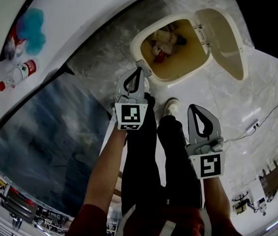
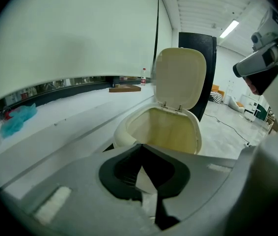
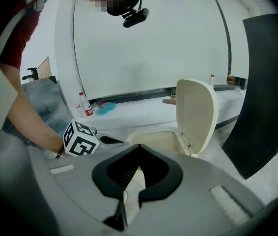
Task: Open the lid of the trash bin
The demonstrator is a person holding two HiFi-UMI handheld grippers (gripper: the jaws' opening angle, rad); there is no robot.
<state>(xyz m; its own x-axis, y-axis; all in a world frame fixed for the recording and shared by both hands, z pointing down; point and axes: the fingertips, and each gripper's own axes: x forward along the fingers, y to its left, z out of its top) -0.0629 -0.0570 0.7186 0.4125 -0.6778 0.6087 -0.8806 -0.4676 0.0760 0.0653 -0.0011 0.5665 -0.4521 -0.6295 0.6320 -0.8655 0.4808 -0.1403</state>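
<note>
Far left: a bottle [image 1: 18, 75] and a crumpled blue wad [image 1: 33, 28] lie on the white ledge, well apart from the job, so I'm ignoring those.
Left claw [image 1: 140, 69]: pressed together, tips meeting, nothing pinched. It hangs just beside the bin's rim. Can't tell if it's touching.
Trash bin [image 1: 146, 41]: cream, on the floor past my feet, with its mouth wide open and rubbish [image 1: 161, 45] showing inside.
Right claw [image 1: 196, 109]: also pressed together and empty, nearer to me and apart from the bin.
Lid [image 1: 225, 38]: standing up on its two hinges, on the side away from my left claw, so I'd call the job done.
Handling guess: thin moulded plastic, so light and stiff, but smooth and probably slippery to a pinch.
Where to grab: the free edge opposite the hinges, hooked from underneath rather than squeezed flat.
</note>
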